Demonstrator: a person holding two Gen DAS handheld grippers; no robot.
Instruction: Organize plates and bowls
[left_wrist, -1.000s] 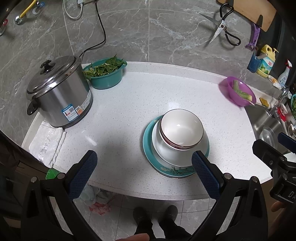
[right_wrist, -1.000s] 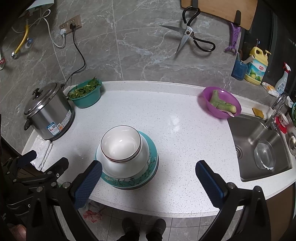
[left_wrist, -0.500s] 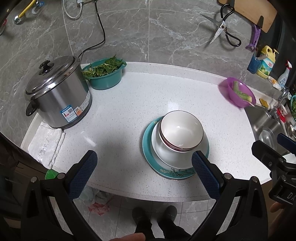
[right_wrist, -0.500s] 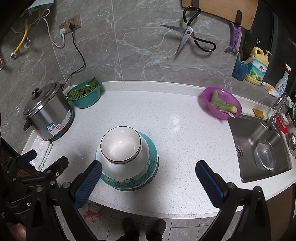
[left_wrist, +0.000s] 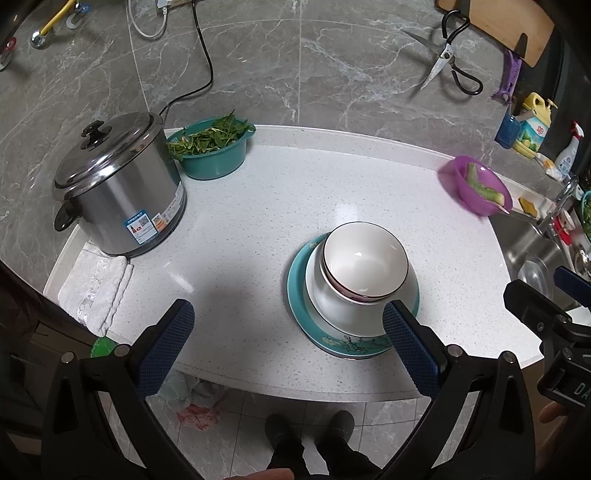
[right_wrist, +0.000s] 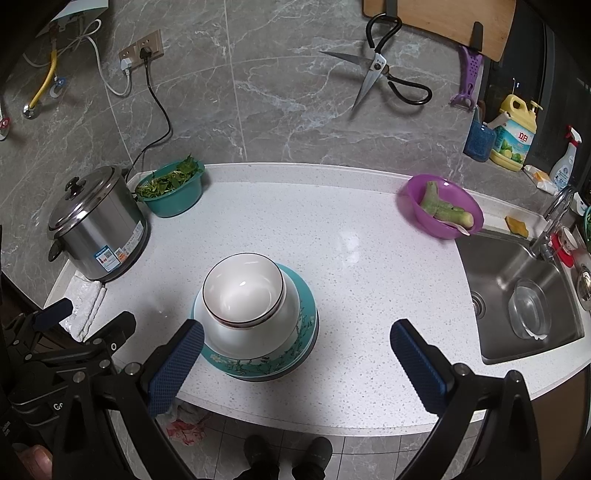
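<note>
Bowls (right_wrist: 243, 291) stacked on plate (right_wrist: 295, 354) near counter (right_wrist: 332, 236) front, cooker (right_wrist: 96, 229) left (basin (right_wrist: 439, 206) right), sink (right_wrist: 517, 295) beyond.

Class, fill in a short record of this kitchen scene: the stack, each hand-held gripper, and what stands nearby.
stack: white bowl nested on white bowls on a teal plate
left hand-held gripper: open, holding nothing
right hand-held gripper: open, holding nothing
counter left: steel pot, green bowl of leaves
counter right: purple bowl beside sink
</note>
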